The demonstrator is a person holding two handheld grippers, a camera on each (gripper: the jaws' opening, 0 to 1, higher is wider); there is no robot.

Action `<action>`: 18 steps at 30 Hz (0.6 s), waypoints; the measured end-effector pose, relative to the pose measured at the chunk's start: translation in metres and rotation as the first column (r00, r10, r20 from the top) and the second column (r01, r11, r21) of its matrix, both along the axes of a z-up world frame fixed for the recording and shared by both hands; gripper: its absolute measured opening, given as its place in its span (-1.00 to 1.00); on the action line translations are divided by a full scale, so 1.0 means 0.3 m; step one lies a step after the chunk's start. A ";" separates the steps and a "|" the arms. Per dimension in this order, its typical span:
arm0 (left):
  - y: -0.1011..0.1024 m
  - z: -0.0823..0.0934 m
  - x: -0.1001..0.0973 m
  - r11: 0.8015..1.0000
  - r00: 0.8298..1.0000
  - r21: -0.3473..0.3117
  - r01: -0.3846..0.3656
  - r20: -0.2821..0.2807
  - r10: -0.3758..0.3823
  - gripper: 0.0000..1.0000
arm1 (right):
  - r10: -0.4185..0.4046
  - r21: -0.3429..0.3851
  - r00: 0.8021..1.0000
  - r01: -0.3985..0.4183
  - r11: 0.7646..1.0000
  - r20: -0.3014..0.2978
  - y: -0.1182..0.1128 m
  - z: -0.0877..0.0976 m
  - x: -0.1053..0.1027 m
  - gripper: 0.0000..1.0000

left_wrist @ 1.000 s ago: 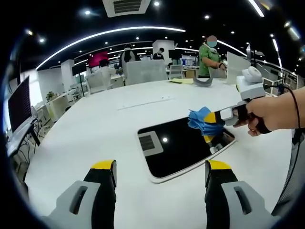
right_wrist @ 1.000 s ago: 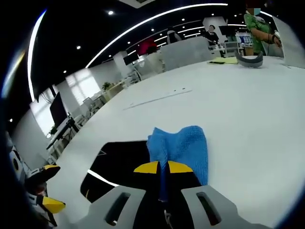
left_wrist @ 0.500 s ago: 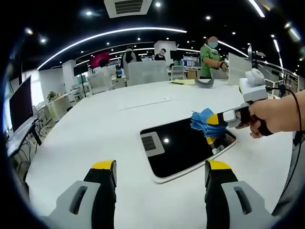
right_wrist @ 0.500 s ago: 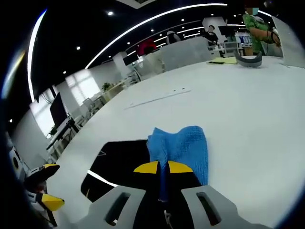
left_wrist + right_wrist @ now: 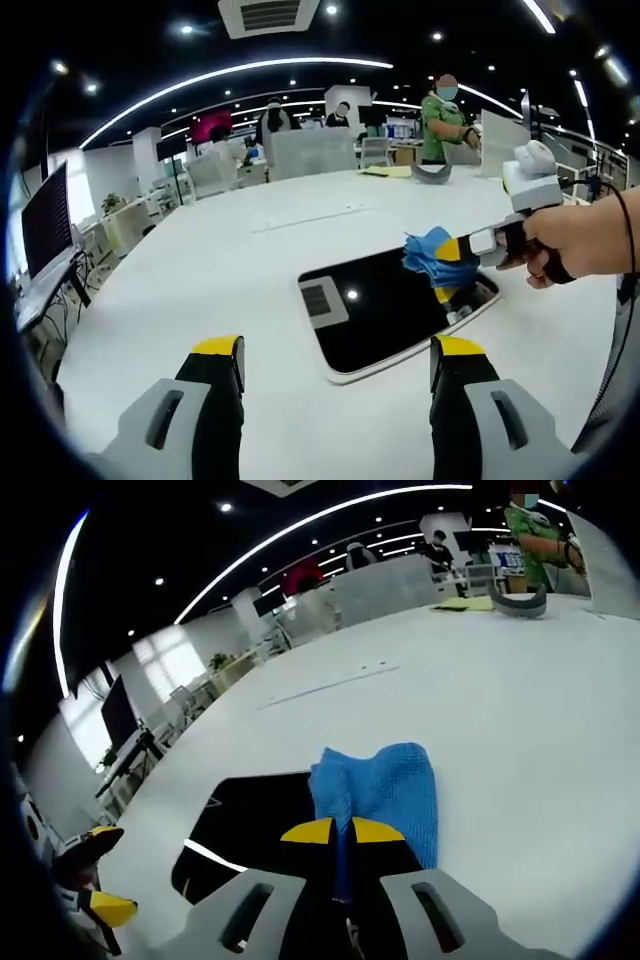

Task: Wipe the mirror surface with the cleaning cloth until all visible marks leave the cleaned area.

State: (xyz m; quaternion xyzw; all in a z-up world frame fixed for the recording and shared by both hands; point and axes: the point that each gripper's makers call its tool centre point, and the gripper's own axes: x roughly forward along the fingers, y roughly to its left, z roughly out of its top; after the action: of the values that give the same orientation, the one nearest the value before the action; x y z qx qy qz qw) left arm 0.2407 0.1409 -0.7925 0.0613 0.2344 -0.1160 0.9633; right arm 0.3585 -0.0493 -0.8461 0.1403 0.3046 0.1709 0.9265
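Note:
A flat rectangular mirror (image 5: 385,310) with a pale rim lies on the white table (image 5: 220,260), reflecting the dark ceiling. My right gripper (image 5: 448,248), held by a hand, hovers over the mirror's right end, shut on a blue cleaning cloth (image 5: 428,252). In the right gripper view the blue cloth (image 5: 385,790) spreads ahead of the shut yellow-tipped jaws of the right gripper (image 5: 343,831), over the mirror (image 5: 250,815). My left gripper (image 5: 338,350) stands open near the mirror's close edge, holding nothing. It also appears at the lower left as the left gripper (image 5: 95,875).
The round white table (image 5: 520,710) stretches far beyond the mirror. A grey curved object (image 5: 432,173) and yellow paper (image 5: 385,170) lie at its far side. Several people (image 5: 442,120) stand at desks beyond. A monitor (image 5: 45,215) sits left.
The left gripper view has shifted slightly, so the mirror sits a little more to the right. The right gripper and cloth stay over the mirror's right end.

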 end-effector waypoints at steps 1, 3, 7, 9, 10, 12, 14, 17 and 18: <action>0.000 -0.002 -0.001 1.000 1.000 0.000 0.000 -0.002 0.000 0.52 | -0.001 -0.002 1.000 0.001 1.000 -0.001 0.001 -0.001 0.001 -0.98; 0.000 0.000 0.000 1.000 1.000 0.000 0.000 0.001 0.000 0.52 | -0.001 -0.004 1.000 0.001 1.000 -0.002 0.004 -0.004 0.005 -0.98; -0.001 0.000 -0.001 1.000 1.000 -0.003 -0.001 0.001 0.001 0.52 | -0.001 -0.004 1.000 0.001 1.000 -0.004 0.018 0.000 -0.004 -0.98; 0.001 0.002 0.000 1.000 1.000 -0.005 -0.002 0.004 0.002 0.52 | 0.003 -0.005 1.000 -0.003 1.000 -0.004 0.023 0.001 -0.006 -0.98; 0.001 0.002 0.001 1.000 1.000 -0.007 -0.003 0.005 0.003 0.52 | 0.005 -0.006 1.000 -0.005 1.000 -0.004 0.023 -0.001 -0.003 -0.98; 0.000 0.002 0.000 1.000 1.000 -0.009 -0.004 0.003 0.004 0.52 | 0.006 -0.006 1.000 -0.006 1.000 -0.003 0.022 -0.003 0.001 -0.98; -0.001 0.005 0.000 1.000 1.000 -0.009 -0.003 0.003 0.003 0.52 | 0.007 -0.006 1.000 -0.007 1.000 -0.003 0.021 -0.005 0.005 -0.98; -0.003 0.004 0.000 1.000 1.000 -0.008 0.000 0.001 0.000 0.52 | 0.009 -0.007 1.000 -0.009 1.000 0.000 0.020 -0.006 0.008 -0.98; -0.003 0.004 -0.001 1.000 1.000 -0.008 0.000 0.002 0.000 0.52 | 0.010 -0.007 1.000 -0.010 1.000 0.000 0.020 -0.006 0.007 -0.98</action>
State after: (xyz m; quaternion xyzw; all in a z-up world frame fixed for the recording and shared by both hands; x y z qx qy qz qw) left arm 0.2406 0.1398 -0.7911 0.0573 0.2332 -0.1168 0.9637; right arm 0.3605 -0.0432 -0.8479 0.1356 0.3056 0.1743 0.9262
